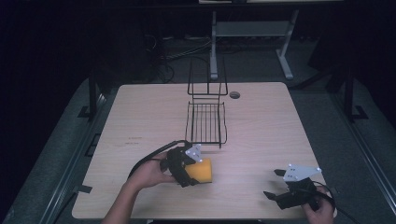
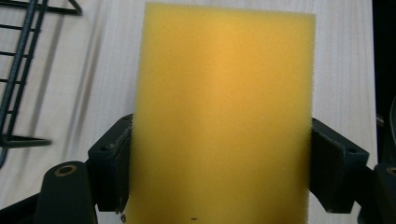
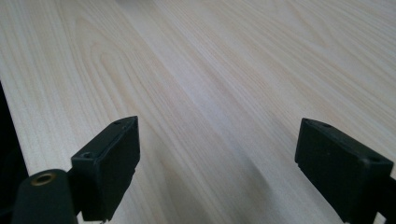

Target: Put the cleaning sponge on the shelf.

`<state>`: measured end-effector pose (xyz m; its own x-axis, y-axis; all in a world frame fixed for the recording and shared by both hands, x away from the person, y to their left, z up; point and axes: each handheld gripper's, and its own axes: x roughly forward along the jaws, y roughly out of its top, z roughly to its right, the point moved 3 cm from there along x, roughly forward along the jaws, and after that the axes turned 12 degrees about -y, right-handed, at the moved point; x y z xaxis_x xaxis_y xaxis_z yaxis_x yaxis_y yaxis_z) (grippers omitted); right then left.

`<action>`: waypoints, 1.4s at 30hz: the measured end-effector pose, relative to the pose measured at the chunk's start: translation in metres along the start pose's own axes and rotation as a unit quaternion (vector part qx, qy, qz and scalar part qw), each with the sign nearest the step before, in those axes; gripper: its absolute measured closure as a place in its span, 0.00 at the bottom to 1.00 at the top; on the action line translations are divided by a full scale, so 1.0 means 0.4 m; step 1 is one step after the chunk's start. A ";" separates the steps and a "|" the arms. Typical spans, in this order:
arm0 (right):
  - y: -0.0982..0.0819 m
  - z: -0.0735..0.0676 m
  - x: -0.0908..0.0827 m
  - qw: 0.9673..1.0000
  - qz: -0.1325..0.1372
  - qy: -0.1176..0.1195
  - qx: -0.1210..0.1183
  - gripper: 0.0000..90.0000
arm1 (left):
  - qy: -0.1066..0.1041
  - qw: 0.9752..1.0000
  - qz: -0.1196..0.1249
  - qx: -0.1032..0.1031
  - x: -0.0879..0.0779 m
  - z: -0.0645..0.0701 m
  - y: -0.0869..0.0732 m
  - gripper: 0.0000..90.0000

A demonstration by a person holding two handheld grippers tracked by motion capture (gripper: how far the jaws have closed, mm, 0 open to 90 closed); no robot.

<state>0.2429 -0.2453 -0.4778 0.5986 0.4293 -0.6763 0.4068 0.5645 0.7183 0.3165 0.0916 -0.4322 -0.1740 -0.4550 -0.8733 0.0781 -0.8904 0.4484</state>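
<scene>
Sponge clamped near the rack, much of it out of sight

Up close, in the left gripper view, the yellow sponge (image 2: 224,116) runs off the bottom edge of the picture, so its lower end cannot be seen, and its surface is soft and out of focus apart from the rough, pitted edges. The left gripper (image 2: 222,158) has its two black jaws pressed against the sponge's two long sides, one on each, holding it between them. From the high view the same sponge (image 1: 204,171) is half covered by the left gripper (image 1: 189,169) and its grey plate; its visible part sticks out to the right, just above the wooden table (image 1: 261,135), near the front edge and just in front of the black wire rack (image 1: 206,122). Whether the sponge touches the tabletop cannot be told from here. A corner of the wire rack (image 2: 21,70) is cut off at the left edge of the left gripper view.

Toward the front right corner of the table the right gripper (image 1: 276,183) sits well apart from the sponge, its hand partly cropped by the bottom edge. In the right gripper view its jaws (image 3: 217,172) stand wide apart with only bare wood grain between them.

A faint line of small dark print lies on the table (image 1: 134,138) left of the rack; it is too small to read. No brand or label can be made out on the sponge or the grippers.
</scene>
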 end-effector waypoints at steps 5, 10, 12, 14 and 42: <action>-0.001 0.002 0.002 1.000 0.000 0.001 -0.001 0.15 | -0.001 1.000 0.003 0.000 -0.014 -0.015 0.010 0.24; -0.004 0.006 0.000 1.000 0.001 -0.002 0.003 0.15 | -0.008 1.000 0.007 0.001 -0.019 -0.021 0.013 0.24; -0.004 0.007 -0.001 1.000 0.001 -0.003 0.003 0.15 | -0.008 1.000 0.007 0.001 -0.023 -0.025 0.015 0.24; -0.005 0.007 0.000 1.000 0.000 -0.003 0.000 0.15 | -0.008 1.000 0.004 0.002 -0.026 -0.028 0.016 0.24; -0.009 0.010 -0.001 1.000 0.000 -0.004 0.002 0.15 | -0.010 1.000 0.002 0.000 -0.055 -0.084 0.045 0.24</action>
<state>0.2439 -0.2502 -0.4793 0.6046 0.4230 -0.6749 0.4089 0.5623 0.7188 0.3549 0.0854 -0.4113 -0.1940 -0.4583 -0.8674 0.0795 -0.8886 0.4517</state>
